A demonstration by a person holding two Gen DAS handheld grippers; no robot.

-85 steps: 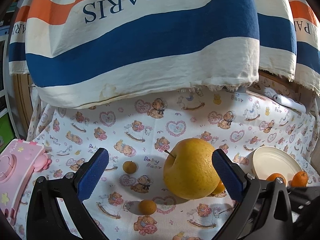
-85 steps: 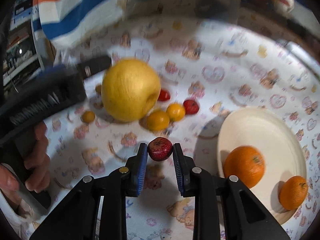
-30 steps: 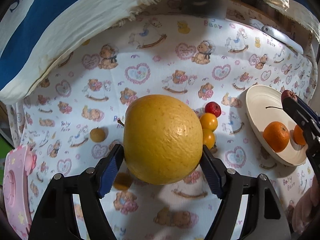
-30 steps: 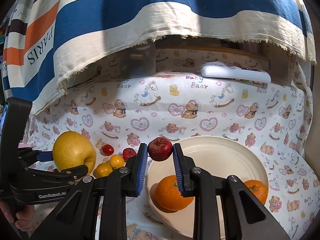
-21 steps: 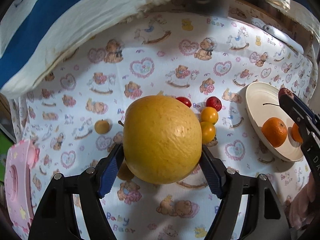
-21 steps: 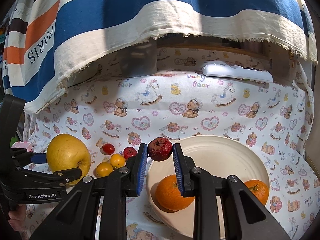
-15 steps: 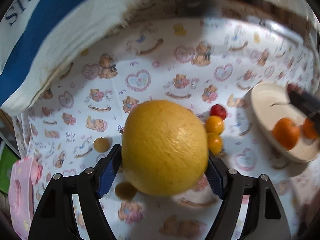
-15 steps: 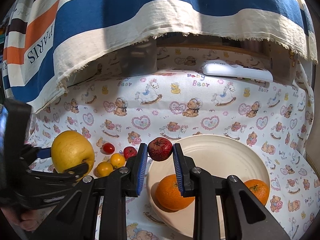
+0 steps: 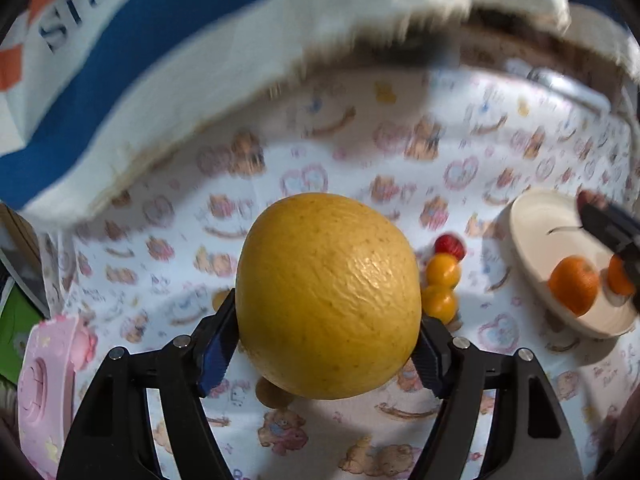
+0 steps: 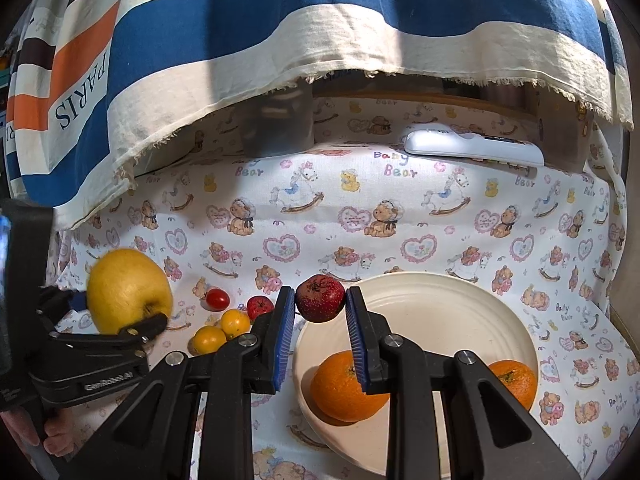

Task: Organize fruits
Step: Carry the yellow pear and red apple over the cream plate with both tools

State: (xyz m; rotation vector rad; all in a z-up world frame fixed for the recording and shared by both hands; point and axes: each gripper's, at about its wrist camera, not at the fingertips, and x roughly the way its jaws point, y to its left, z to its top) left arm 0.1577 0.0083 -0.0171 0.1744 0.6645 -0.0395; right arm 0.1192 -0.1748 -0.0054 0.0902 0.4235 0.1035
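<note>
You're holding the big round yellow pear-like fruit [image 9: 328,296] in the left gripper [image 9: 326,348], its blue pads pressing both flanks w/ the jaws closing a touch, so it's clamped wide and sitting deep between the fingers, prob. because a fruit this heavy would roll out of a tip grip. It's hanging above the bear-print cloth [image 10: 360,216], over the cloth's left part, not resting on it. You're also gripping the small dark-red wrinkled fruit [image 10: 320,298] in the right gripper [image 10: 320,308], jaws drawn nearly together and pinching it at the very tips. It's hovering over the near-left rim of the cream round plate [image 10: 440,304], which sits toward the cloth's right edge and already carries two oranges [image 10: 348,386]; so the plate looks like the sorting spot, and this one is about ready to drop in. Two small yellow-orange fruits [image 10: 222,330] and two small red ones [image 10: 218,299] are lying loose on the cloth btw. the pear and the plate, not yet sorted. A white remote [image 10: 474,148] is lying along the far edge.
</note>
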